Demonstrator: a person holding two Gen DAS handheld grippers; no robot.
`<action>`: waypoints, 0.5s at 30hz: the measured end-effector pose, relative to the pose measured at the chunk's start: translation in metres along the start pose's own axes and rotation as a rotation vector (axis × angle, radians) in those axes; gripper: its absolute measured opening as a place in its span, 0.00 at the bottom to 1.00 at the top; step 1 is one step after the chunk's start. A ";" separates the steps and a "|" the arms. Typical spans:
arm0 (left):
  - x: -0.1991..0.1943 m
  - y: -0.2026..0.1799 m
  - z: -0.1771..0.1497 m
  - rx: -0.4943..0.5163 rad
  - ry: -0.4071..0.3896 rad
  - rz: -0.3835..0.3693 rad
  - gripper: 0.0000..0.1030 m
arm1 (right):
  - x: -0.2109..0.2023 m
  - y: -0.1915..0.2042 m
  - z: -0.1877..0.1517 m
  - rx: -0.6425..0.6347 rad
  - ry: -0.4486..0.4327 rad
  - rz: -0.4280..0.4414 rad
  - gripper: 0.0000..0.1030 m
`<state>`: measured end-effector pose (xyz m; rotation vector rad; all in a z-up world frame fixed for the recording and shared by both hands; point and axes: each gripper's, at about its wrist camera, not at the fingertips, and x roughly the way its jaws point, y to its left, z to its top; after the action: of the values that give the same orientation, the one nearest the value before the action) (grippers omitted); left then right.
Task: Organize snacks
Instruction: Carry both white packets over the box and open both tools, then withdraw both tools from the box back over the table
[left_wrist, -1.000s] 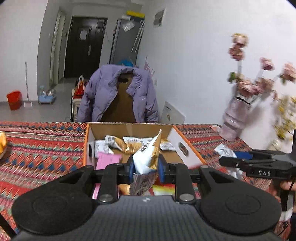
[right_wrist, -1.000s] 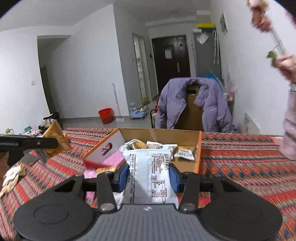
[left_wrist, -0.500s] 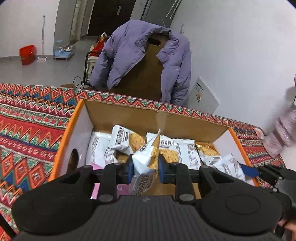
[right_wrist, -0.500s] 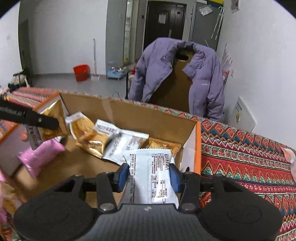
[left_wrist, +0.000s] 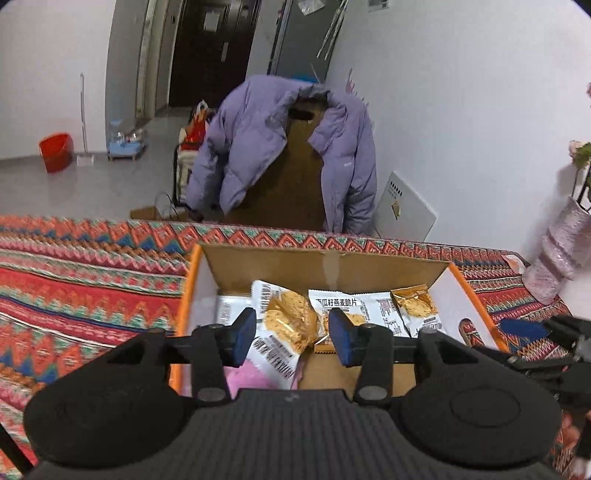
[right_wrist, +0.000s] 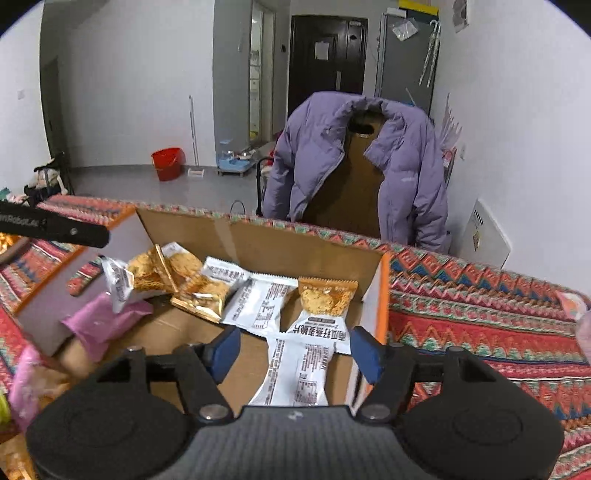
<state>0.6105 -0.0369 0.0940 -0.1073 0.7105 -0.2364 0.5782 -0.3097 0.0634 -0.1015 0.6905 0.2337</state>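
An open cardboard box (left_wrist: 325, 264) with orange edges sits on the patterned cloth and holds several white and gold snack packets. My left gripper (left_wrist: 293, 341) is open above the box's near left part, with a white and gold packet (left_wrist: 284, 332) lying loose below it. My right gripper (right_wrist: 293, 350) is open over the box's (right_wrist: 258, 236) right side, and a white packet (right_wrist: 299, 373) lies between and below its fingers, touching neither. A pink packet (right_wrist: 99, 325) lies at the box's left.
The red patterned tablecloth (left_wrist: 74, 288) covers the table around the box. A pink vase (left_wrist: 557, 251) stands at the right edge. A chair with a purple jacket (right_wrist: 354, 162) stands behind the table. The other gripper's arm (right_wrist: 55, 229) reaches in from the left.
Both grippers have opened and let their snack packets drop into the box. Both moved forward over the box during the last second.
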 end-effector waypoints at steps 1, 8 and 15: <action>-0.011 0.000 0.000 0.011 -0.008 0.003 0.43 | -0.011 -0.001 0.001 0.000 -0.012 -0.005 0.65; -0.084 -0.004 -0.015 0.040 -0.063 0.030 0.44 | -0.089 -0.003 -0.007 0.002 -0.071 -0.024 0.69; -0.164 -0.005 -0.067 0.082 -0.121 0.053 0.53 | -0.158 0.008 -0.049 0.004 -0.120 0.003 0.78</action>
<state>0.4456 -0.0019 0.1482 -0.0242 0.5818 -0.2065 0.4277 -0.3383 0.1272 -0.0825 0.5712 0.2391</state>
